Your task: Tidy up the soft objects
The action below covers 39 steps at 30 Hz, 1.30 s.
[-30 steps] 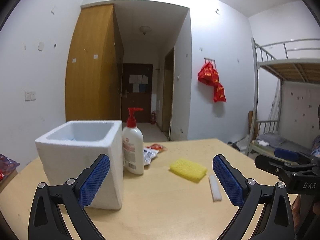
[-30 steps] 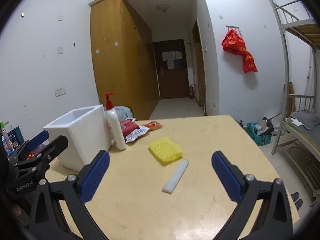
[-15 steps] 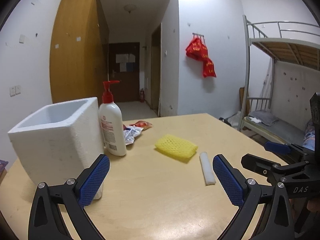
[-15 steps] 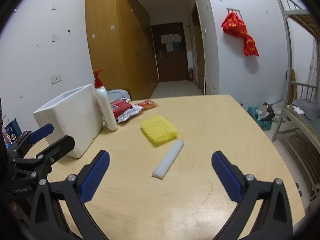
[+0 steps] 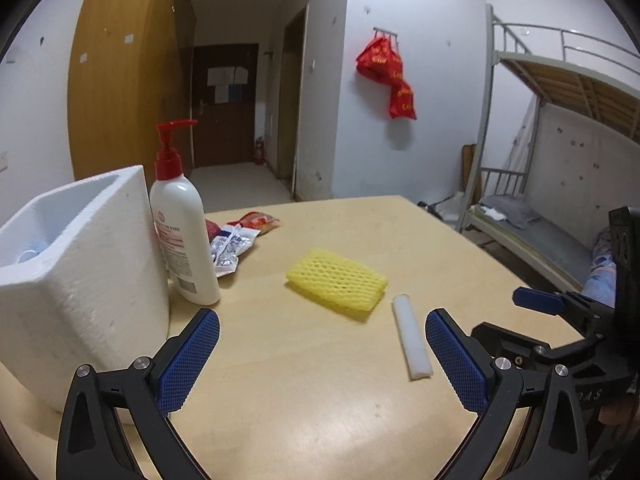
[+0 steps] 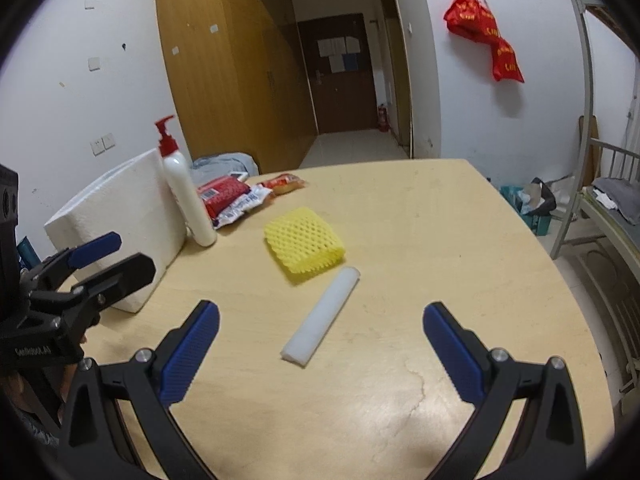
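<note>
Right wrist view: your right tongs (image 6: pixel 320 344) gape wide, holding nothing, above the white foam stick (image 6: pixel 321 317) on the bench (image 6: pixel 440 248). The yellow net sleeve (image 6: pixel 304 243) lies just beyond. Your left tongs (image 5: pixel 322 354) gape equally, empty, beside the foam box (image 5: pixel 76 264).

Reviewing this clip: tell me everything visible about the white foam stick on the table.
The white foam stick is a short, straight bar with rounded edges and a flat cut end, matte and spongy-looking. It lies flat on the wooden table, slanting away from the right gripper, whose open fingers frame its near end without touching it. Its far end sits close beside the yellow foam net; whether they touch is unclear. In the left wrist view it lies just ahead of that gripper's right-hand finger.
</note>
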Each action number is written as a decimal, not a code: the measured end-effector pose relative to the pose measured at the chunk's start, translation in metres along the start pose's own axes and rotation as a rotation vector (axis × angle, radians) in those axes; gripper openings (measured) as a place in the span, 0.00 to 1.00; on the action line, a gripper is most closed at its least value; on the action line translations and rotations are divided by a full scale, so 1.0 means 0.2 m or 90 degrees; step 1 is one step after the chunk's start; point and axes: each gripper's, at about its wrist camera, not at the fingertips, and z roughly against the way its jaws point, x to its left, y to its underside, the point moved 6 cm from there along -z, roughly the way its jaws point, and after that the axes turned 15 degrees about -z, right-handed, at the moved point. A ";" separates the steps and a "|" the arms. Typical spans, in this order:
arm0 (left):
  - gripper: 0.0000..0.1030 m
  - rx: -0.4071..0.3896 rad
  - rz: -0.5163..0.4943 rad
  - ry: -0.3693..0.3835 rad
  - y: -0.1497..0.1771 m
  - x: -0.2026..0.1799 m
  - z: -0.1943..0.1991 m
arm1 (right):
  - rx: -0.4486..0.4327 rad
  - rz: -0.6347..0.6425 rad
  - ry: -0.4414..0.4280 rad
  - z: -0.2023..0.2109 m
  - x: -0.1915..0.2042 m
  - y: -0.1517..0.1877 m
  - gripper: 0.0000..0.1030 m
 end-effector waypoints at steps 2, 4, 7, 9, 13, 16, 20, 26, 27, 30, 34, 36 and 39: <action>1.00 0.015 0.004 0.014 -0.01 0.01 -0.04 | 0.011 0.000 0.002 -0.03 -0.01 -0.01 1.00; 1.00 0.030 0.012 0.022 -0.03 0.02 -0.09 | 0.019 0.001 0.000 -0.05 -0.01 -0.01 1.00; 1.00 0.036 -0.003 0.003 -0.06 0.03 -0.14 | 0.032 0.003 -0.004 -0.08 -0.01 -0.02 1.00; 1.00 0.045 -0.010 0.000 -0.06 0.02 -0.18 | 0.041 0.002 -0.005 -0.10 -0.01 -0.02 1.00; 1.00 0.060 -0.011 0.016 -0.05 0.02 -0.27 | 0.058 0.003 -0.011 -0.13 -0.02 -0.02 1.00; 1.00 0.075 0.004 0.037 -0.05 0.04 -0.33 | 0.065 0.008 -0.006 -0.16 -0.02 -0.03 1.00; 1.00 0.081 0.007 0.042 -0.05 0.06 -0.38 | 0.083 0.019 -0.003 -0.20 0.00 -0.02 1.00; 0.99 0.077 0.003 0.068 -0.07 0.05 -0.48 | 0.096 0.020 -0.005 -0.24 0.00 -0.03 1.00; 0.99 0.076 0.003 0.072 -0.07 0.05 -0.50 | 0.099 0.017 -0.004 -0.24 -0.01 -0.03 1.00; 0.98 0.076 0.000 0.083 -0.07 0.04 -0.56 | 0.107 0.012 -0.009 -0.25 -0.01 -0.02 0.97; 0.93 0.090 -0.007 0.086 -0.06 0.03 -0.66 | 0.119 0.018 0.000 -0.28 -0.01 0.00 0.85; 0.87 0.095 -0.009 0.098 -0.06 0.02 -0.68 | 0.126 0.022 0.007 -0.29 -0.01 0.00 0.84; 0.85 0.101 -0.003 0.105 -0.07 0.02 -0.73 | 0.141 0.029 0.016 -0.32 -0.01 0.02 0.81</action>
